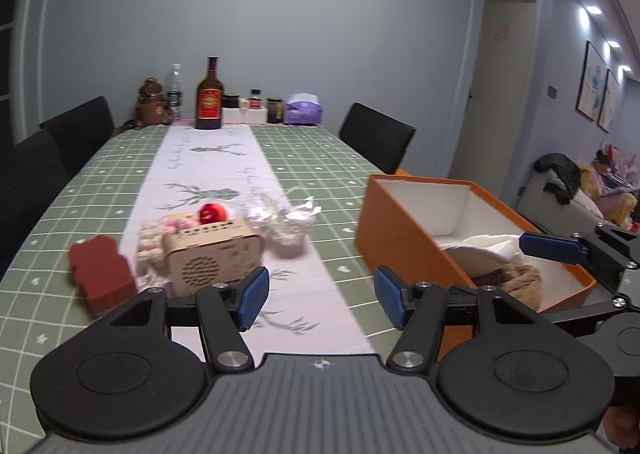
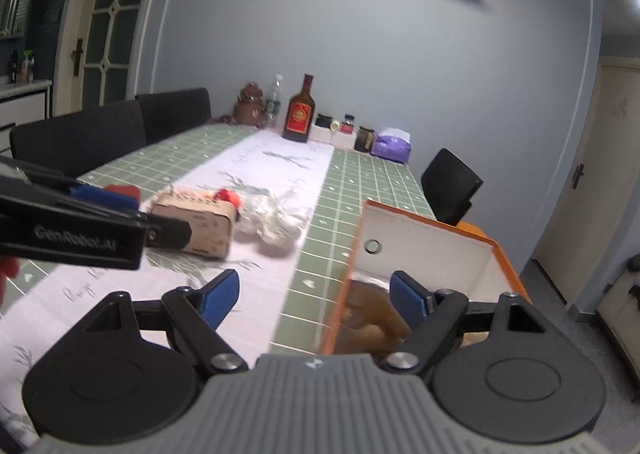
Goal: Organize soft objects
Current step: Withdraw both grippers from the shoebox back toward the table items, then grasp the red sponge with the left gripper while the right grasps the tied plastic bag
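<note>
**Soft things half sorted, both grippers empty**

Soft items lay in two places: some already in the orange box [image 1: 404, 230], the rest in a cluster on the table runner [image 1: 224, 158]. The left gripper [image 1: 320, 296] had its blue pads spread apart with nothing between them, only bare runner showing in the gap. The right gripper [image 2: 316, 296] was likewise spread and empty, its right pad hanging over the near end of the box and its left pad over the green checked tablecloth [image 2: 360, 178].

Inside the box lay a brown knitted piece [image 1: 520, 282] and a white fabric [image 1: 492, 244], apparently put there so the loose soft goods sit together.

Still out on the runner were a pink knitted item [image 1: 150, 244] and a red soft ball [image 1: 211, 213], pressed against a wooden perforated box [image 1: 212, 254], with crumpled clear wrapping [image 1: 280, 218] just beside it. A dark red block [image 1: 100, 274] sat apart on the cloth to their left.

Judging by this layout, the sorting looked partly done, and both empty grippers seemed free for the cluster.
</note>
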`<state>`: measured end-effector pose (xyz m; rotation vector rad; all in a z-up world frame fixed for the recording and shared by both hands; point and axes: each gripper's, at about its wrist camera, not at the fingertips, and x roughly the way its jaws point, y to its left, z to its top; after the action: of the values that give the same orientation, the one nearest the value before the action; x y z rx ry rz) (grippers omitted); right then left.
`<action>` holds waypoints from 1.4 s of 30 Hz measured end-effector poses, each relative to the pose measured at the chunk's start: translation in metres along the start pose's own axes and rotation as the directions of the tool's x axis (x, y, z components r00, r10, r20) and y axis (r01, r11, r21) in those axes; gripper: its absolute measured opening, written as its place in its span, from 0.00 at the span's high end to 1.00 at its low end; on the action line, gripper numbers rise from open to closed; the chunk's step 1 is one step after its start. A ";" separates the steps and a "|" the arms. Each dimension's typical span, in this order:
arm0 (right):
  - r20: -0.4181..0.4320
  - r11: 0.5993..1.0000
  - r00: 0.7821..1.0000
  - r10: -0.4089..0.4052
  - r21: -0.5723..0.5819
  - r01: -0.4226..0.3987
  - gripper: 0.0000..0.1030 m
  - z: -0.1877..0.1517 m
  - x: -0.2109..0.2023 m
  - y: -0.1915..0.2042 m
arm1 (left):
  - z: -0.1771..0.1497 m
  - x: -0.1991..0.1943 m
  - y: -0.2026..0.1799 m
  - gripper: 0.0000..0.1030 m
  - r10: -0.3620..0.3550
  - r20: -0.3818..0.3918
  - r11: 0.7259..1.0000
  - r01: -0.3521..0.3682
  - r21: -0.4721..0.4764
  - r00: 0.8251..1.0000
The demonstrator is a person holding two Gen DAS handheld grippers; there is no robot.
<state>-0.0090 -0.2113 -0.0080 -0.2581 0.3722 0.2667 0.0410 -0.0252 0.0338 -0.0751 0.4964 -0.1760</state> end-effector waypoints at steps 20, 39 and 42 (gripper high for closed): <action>-0.073 0.996 0.994 0.087 0.002 -0.087 0.21 -0.027 0.070 0.079 | -0.061 0.006 0.091 0.13 0.235 -0.075 0.955 -0.245 -0.168 0.969; -0.162 0.995 0.983 0.084 0.065 -0.075 0.21 -0.001 0.160 0.078 | -0.018 0.080 0.140 0.13 0.386 -0.092 0.887 -0.396 -0.235 0.918; -0.171 0.995 0.981 0.090 0.054 -0.081 0.20 0.003 0.172 0.077 | -0.015 0.097 0.144 0.13 0.414 -0.125 0.873 -0.432 -0.224 0.902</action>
<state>0.1227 -0.1030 -0.0872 -0.2197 0.5619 0.3207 0.1388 0.0974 -0.0409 -0.2020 0.5955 0.3186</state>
